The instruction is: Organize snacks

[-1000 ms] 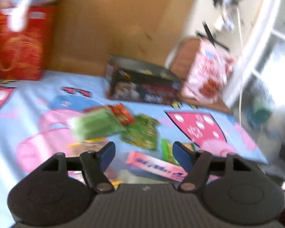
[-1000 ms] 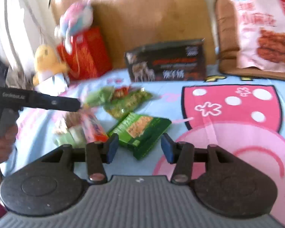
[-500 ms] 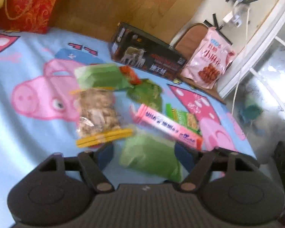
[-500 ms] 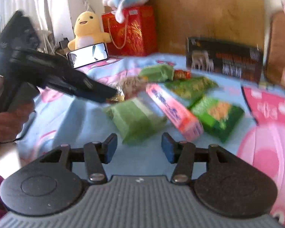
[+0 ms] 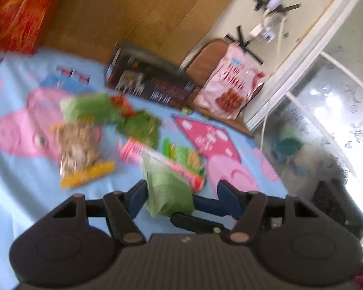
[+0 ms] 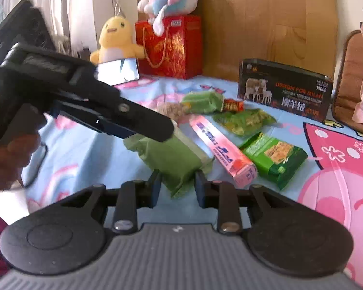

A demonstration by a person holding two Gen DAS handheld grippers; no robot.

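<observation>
Both grippers have swung in on the plain green snack packet (image 6: 174, 159) lying on the cartoon bedsheet (image 6: 84, 149) beside the pink box (image 6: 223, 149); left gripper (image 5: 179, 193) and right gripper (image 6: 177, 184) are closing around its soft, light, crushable ends, not yet visibly pinching.

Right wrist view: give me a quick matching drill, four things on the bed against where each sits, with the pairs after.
Things:
1. plain green packet
2. pink carton
3. dark box with sheep picture
4. yellow chick plush

Places:
A. upright at the far edge, before the wooden headboard
B. nearest, its end between the right gripper's closing jaws
C. far left, beside the red gift bag
D. lying lengthwise just right of the plain green packet

Pairs: 1-B, 2-D, 3-A, 4-C
</observation>
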